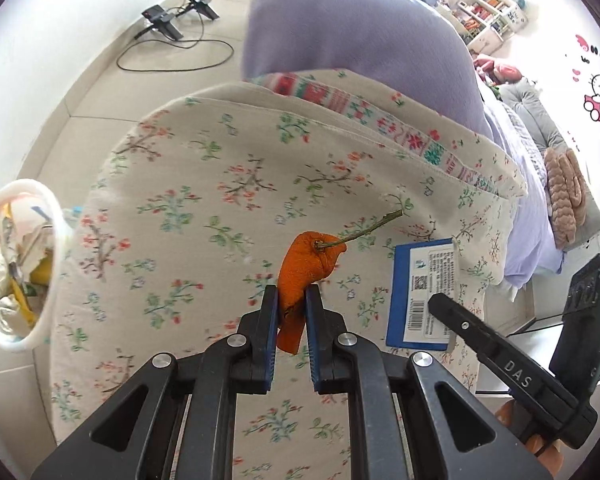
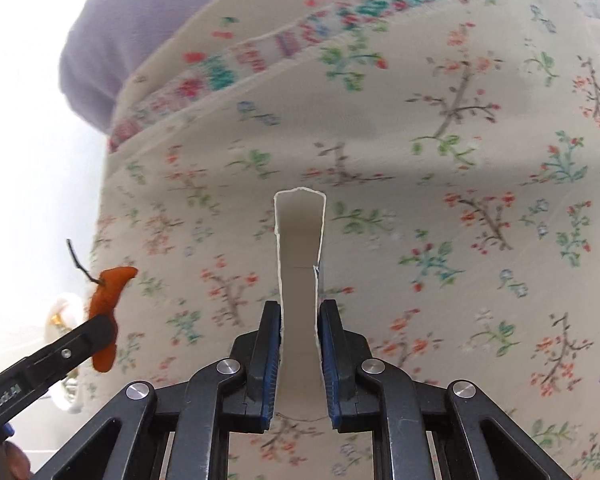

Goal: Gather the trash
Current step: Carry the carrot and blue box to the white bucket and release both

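Note:
My left gripper [image 1: 291,297] is shut on an orange peel [image 1: 306,264] with a thin green stem, held above the floral bedcover [image 1: 204,184]. The peel also shows at the left of the right wrist view [image 2: 108,292], pinched by the left gripper's fingers [image 2: 88,334]. My right gripper [image 2: 299,312] is shut on an opened blue carton [image 2: 300,264], seen edge-on with its pale inside facing me. In the left wrist view the same carton [image 1: 420,292] shows its blue side and white label, held by the right gripper's finger [image 1: 460,320].
A white trash bin [image 1: 54,248] holding crumpled paper and wrappers stands on the floor at the far left, also faintly visible in the right wrist view [image 2: 66,308]. A purple blanket [image 1: 360,28] lies behind the floral cover. Cables and black stands [image 1: 172,20] sit on the floor.

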Demonstrator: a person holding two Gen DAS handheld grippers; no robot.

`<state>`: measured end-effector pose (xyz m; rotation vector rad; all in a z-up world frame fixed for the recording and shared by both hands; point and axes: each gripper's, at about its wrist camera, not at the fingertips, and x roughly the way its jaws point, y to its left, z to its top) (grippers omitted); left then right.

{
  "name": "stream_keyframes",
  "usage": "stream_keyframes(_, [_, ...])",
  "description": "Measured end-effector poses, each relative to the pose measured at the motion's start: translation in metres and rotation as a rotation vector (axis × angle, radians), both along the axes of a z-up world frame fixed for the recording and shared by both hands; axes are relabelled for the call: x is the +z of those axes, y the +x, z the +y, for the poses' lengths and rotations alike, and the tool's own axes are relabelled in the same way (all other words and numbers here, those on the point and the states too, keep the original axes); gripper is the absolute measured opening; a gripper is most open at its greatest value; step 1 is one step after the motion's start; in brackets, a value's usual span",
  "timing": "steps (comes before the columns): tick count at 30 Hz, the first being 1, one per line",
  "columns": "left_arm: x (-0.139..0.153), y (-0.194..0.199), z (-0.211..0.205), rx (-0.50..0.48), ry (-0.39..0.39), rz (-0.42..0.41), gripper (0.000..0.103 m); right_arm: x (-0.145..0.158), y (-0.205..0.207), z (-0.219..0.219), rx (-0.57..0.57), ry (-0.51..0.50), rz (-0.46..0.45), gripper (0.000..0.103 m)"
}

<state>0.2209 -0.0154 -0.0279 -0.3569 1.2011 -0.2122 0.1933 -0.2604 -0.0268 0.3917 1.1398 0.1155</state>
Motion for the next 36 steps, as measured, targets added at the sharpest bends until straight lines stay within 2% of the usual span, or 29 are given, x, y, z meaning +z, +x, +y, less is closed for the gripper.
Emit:
stream_keyframes(3, [-0.002, -0.005, 0.013, 0.017, 0.009, 0.015, 0.014, 0.006, 0.001, 0.018, 0.033, -0.015, -0.043, 0.017])
stream_keyframes(11, [-0.002, -0.018, 0.068, 0.088, -0.001, 0.045, 0.014, 0.008, 0.003, 0.051, 0.09, -0.003, -0.066, 0.017])
stream_keyframes(17, [-0.006, -0.024, 0.128, 0.183, 0.002, 0.071, 0.014, 0.016, 0.002, 0.077, 0.14, 0.004, -0.093, 0.017])
stream_keyframes(24, [-0.031, -0.025, 0.194, 0.284, -0.019, 0.143, 0.014, 0.017, 0.0, 0.114, 0.213, 0.046, -0.118, 0.017])
stream_keyframes(30, [-0.059, -0.016, 0.211, 0.272, 0.005, 0.2, 0.014, 0.004, -0.009, 0.16, 0.327, 0.061, -0.094, 0.017])
stream_keyframes(33, [-0.068, -0.009, 0.207, 0.211, 0.04, 0.228, 0.02, 0.002, -0.011, 0.179, 0.358, 0.059, -0.096, 0.017])
stream_keyframes(35, [-0.067, -0.011, 0.208, 0.214, 0.053, 0.229, 0.04, 0.001, -0.011, 0.188, 0.369, 0.06, -0.098, 0.017])
stream_keyframes(36, [-0.062, -0.012, 0.21, 0.221, 0.046, 0.212, 0.041, 0.0, -0.011, 0.192, 0.374, 0.06, -0.1, 0.017])
